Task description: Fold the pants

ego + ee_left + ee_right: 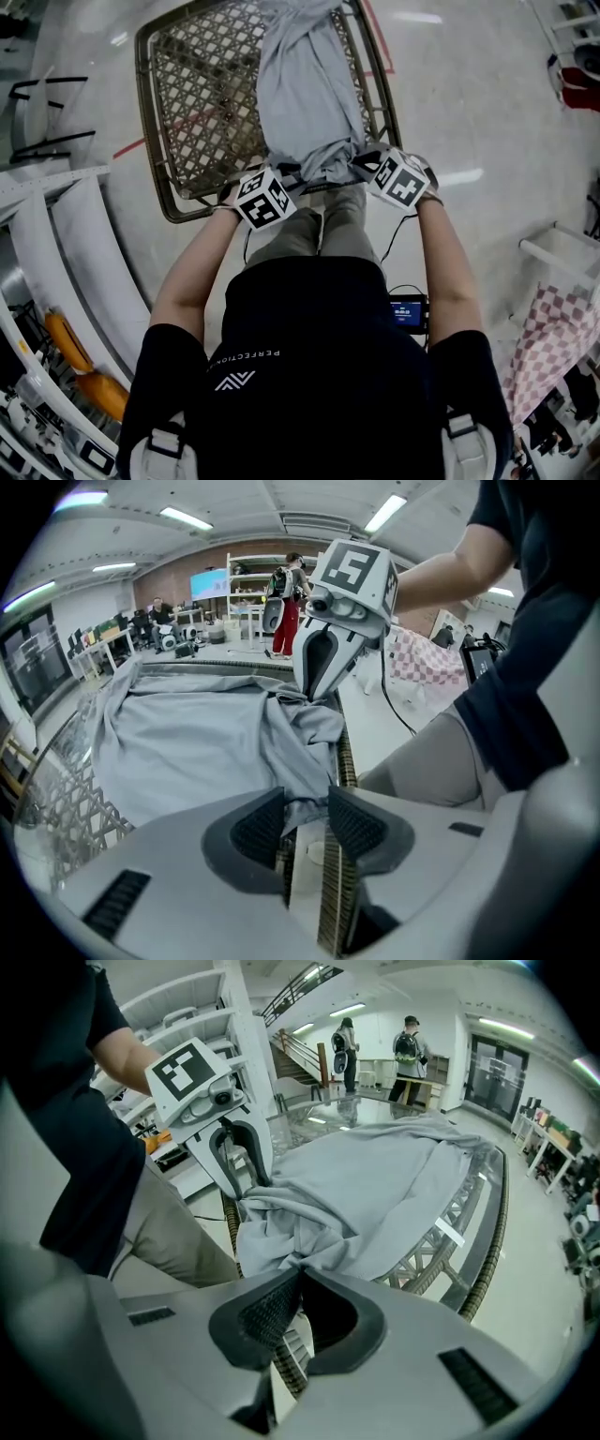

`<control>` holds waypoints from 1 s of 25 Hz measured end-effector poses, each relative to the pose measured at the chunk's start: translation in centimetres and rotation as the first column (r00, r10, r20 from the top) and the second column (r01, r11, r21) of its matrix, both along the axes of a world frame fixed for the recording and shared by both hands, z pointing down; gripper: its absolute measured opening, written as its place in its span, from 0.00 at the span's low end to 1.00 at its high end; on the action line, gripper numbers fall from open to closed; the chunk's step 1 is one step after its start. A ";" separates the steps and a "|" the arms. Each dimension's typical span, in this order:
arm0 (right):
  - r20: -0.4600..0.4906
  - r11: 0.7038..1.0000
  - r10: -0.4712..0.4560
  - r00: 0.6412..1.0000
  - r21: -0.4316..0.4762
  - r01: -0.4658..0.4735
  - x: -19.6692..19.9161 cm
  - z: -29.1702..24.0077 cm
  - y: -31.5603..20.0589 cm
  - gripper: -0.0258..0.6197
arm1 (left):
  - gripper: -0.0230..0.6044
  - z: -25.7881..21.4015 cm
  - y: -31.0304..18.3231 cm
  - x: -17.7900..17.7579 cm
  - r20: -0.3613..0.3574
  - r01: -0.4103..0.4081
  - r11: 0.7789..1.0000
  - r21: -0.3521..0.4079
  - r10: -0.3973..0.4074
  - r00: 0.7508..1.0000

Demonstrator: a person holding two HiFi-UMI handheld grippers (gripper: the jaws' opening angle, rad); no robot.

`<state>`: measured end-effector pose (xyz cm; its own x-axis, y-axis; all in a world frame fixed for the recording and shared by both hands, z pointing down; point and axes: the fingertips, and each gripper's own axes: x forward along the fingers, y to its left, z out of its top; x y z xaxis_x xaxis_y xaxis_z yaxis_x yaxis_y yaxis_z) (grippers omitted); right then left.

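**Item:** grey pants [305, 94], one pair.
**Location:** lying lengthwise on the wicker lattice table [142, 103], running from the near rim toward the far one. The near end is bunching at the rim just in front of the person.

**Left gripper** [305, 803]: jaws are standing apart. A fold of the near edge is hanging between the pads, but nothing is pinching it.

**Right gripper** [298, 1279]: jaws are clenching on a tuck of that same near edge, close beside the left gripper.

**Condition of cloth:** rumpled and wrinkling along its length, with no neat fold showing anywhere.

**Progress, as I judge it:** barely beginning. Only the near end is being taken up, and only one side is gripping. Securing the left hold, smoothing the legs and making every fold are all yet to come.
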<state>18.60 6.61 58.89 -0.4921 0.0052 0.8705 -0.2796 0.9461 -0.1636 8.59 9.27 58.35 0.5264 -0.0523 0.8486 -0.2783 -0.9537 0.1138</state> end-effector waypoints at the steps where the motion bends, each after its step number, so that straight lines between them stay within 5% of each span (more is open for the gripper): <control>1: -0.001 1.000 0.006 1.000 -0.012 -0.006 0.1 0.0 0.1 0.10 | 0.27 0.0 0.1 0.0 -0.006 -0.002 1.000 -0.003 0.002 1.000; 4: -0.001 0.999 0.013 1.000 -0.048 -0.013 0.5 -0.1 0.7 0.10 | 0.37 -0.1 0.5 0.1 -0.034 -0.006 1.000 -0.029 0.005 0.999; 8: 0.012 0.999 0.023 1.000 -0.046 -0.023 0.6 -0.3 1.1 0.10 | 0.36 -0.2 0.3 0.1 -0.028 0.017 1.000 -0.018 -0.018 0.999; 10: 0.040 1.000 0.024 0.999 -0.015 -0.023 0.3 -0.8 0.9 0.10 | 0.20 -0.1 -0.3 0.0 -0.023 0.051 0.999 0.007 -0.050 0.998; 13: 0.056 0.999 -0.002 0.998 0.032 0.001 -0.1 -1.5 0.9 0.11 | 0.15 0.1 -0.7 -0.3 -0.029 0.085 0.996 -0.001 -0.085 0.996; 17: 0.072 0.999 -0.022 0.997 0.038 0.020 -0.8 -2.0 1.0 0.35 | 0.10 0.1 -1.0 -0.1 -0.011 0.097 0.995 -0.020 -0.097 0.995; 25: 0.002 0.998 -0.049 0.999 0.031 0.049 -1.9 0.1 1.1 0.38 | 0.08 -1.3 -2.3 -1.3 -0.017 0.163 0.987 -0.006 -0.164 0.986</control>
